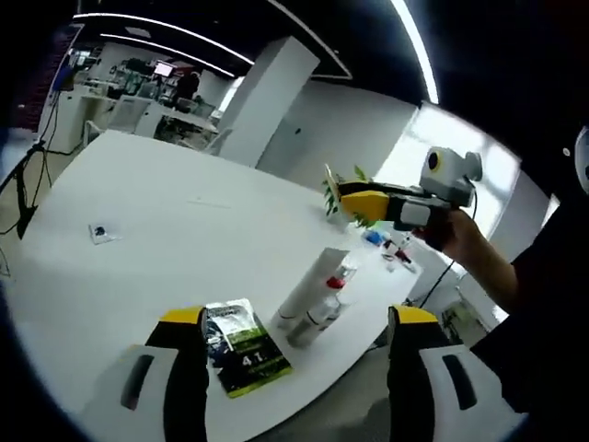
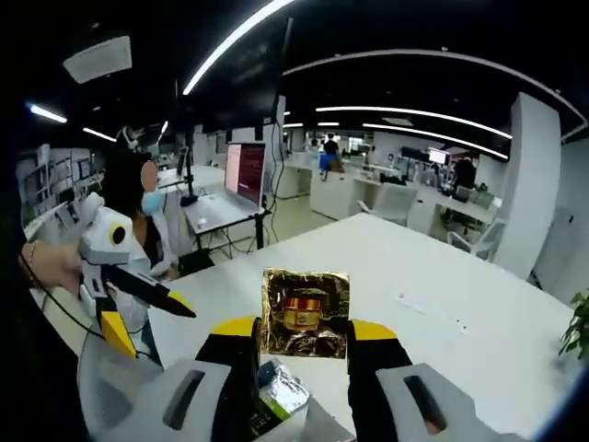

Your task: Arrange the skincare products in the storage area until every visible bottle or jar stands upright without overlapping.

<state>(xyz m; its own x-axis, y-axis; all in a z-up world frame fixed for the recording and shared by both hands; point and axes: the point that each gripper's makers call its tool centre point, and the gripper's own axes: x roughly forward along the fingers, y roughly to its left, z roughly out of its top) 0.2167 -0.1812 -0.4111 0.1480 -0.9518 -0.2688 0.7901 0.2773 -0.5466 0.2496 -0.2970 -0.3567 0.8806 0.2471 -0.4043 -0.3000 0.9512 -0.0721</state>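
Right hand-held gripper [image 2: 304,333] is clamped on a gold box [image 2: 306,312] with a jar printed on it, held up above the bench [image 2: 442,276]. Left hand-held gripper [image 1: 296,324] hangs with jaws apart over a green sachet [image 1: 244,345], a white tube [image 1: 313,287] and a small bottle [image 1: 324,311], all lying flat. I'd say barely started: everything needs standing up.

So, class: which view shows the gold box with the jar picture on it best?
The right gripper view: the gold box sits front-on between the right gripper jaws. In the left gripper view, that gripper is far off and I cannot make the box out.
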